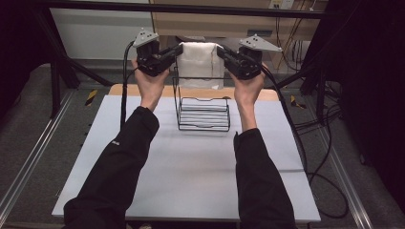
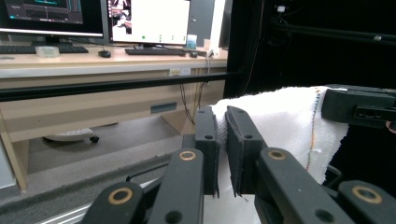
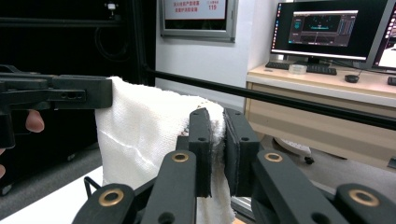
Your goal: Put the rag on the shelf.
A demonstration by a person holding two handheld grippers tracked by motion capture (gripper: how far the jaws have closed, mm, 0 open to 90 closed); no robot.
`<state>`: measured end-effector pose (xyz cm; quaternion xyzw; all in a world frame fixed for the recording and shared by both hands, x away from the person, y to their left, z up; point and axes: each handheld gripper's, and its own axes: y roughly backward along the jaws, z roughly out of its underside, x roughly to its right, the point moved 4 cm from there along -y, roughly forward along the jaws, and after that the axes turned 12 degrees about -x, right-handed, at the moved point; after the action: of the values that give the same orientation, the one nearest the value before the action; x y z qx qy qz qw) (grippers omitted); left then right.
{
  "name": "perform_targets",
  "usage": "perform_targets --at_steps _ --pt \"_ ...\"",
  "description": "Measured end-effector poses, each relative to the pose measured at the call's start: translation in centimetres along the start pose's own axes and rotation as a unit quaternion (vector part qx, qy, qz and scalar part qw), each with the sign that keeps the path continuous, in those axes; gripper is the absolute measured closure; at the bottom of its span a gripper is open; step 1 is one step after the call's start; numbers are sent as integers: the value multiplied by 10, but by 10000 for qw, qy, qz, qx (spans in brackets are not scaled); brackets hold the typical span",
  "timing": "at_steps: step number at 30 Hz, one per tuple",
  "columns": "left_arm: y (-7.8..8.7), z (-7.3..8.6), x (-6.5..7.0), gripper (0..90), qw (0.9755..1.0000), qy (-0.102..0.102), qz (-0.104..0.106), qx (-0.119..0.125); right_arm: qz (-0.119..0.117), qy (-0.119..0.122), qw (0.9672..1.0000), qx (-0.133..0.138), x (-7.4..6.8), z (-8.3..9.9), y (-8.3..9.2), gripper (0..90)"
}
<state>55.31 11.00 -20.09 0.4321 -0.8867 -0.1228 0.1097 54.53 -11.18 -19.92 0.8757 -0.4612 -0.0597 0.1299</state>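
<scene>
2 grippers, the left gripper (image 1: 177, 49) and right gripper (image 1: 220, 51), each clamp 1 top corner of a white towel (image 1: 199, 62), stretching it level directly above the black wire rack (image 1: 203, 112) on the table (image 1: 191, 167), both hands equally near.

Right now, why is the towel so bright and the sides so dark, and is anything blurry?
High view: the white towel glares, washing out its weave, while the corners sink into black. Left gripper view: the tongs look sharp, the desk screens behind glow and go soft. Right gripper view: the towel's weave shows clearly beside the tongs, and the left side is deep shadow.
</scene>
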Motion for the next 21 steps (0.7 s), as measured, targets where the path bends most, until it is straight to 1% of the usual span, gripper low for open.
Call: perform_targets --at_steps 4,7,15,17,20,21 --pt "1 5 1 830 10000 -5 52 -26 -13 22 10000 -35 -1 4 1 825" --pt "2 7 2 830 9999 -64 69 -57 -14 43 10000 -73 -1 7 3 825" --pt "4 14 6 829 9997 -129 157 -115 -11 95 9999 -118 -3 14 8 824" --pt "4 16 6 829 9997 -126 176 -126 -3 146 9998 -125 -4 16 9 824" --pt "3 19 6 829 9996 -110 192 -169 0 166 9997 -162 -5 19 9 823" --pt "3 19 6 829 9995 -133 190 -191 6 165 9997 -175 -4 20 9 823"
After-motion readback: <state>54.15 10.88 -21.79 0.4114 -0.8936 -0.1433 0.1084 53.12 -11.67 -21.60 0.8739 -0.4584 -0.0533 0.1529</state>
